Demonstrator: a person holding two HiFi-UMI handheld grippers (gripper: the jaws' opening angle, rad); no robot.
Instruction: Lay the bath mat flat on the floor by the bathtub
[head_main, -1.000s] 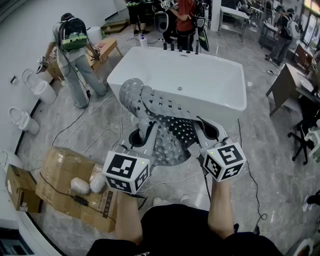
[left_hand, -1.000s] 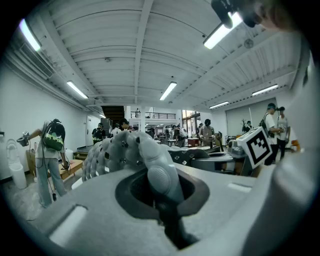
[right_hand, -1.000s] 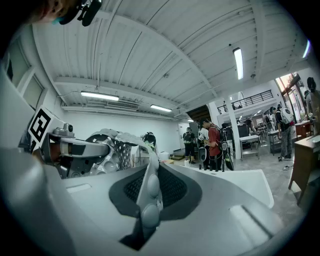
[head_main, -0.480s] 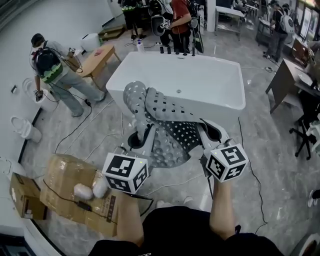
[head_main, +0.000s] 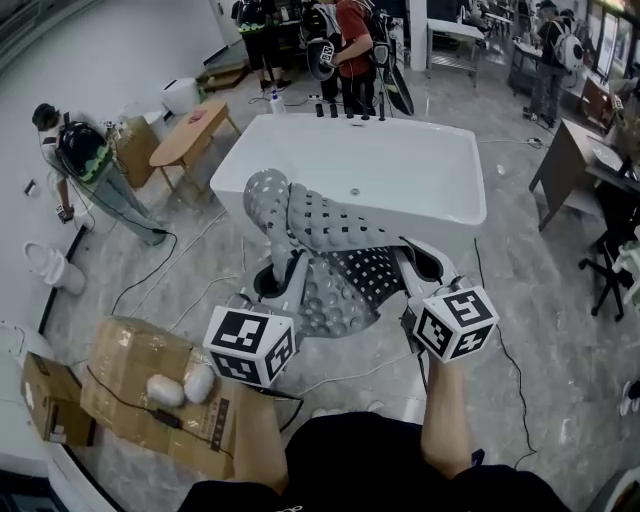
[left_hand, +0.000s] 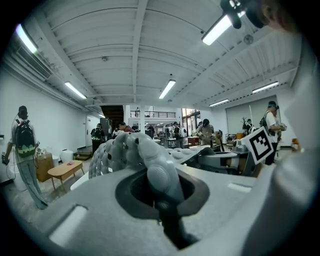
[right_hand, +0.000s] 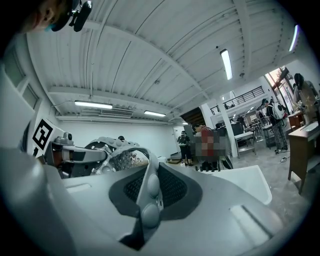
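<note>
Mid-grey bath mat (head_main: 335, 235) w/ rows of round holes & bumps, bathtub (head_main: 420, 170) plain white, floor (head_main: 560, 300) grey marbled, cardboard boxes (head_main: 130, 370) brown, left gripper (head_main: 287, 268) & right gripper (head_main: 408, 262) lt grey w/ b&w square-marker cubes.

A: Setting to be classed?
B: Logged as a large open lab hall, not a home bathroom. A bathtub (head_main: 350, 170) is stood free on polished floor (head_main: 540, 290), with cables (head_main: 135, 272) trailed across it, cardboard boxes (head_main: 140, 375) beside it and desks (head_main: 562, 162) nearby.
A: Overhead?
B: Strip lights (left_hand: 167, 89) on a ribbed ceiling are recorded; a mezzanine (left_hand: 150, 114), possibly, is made out far back.
</note>
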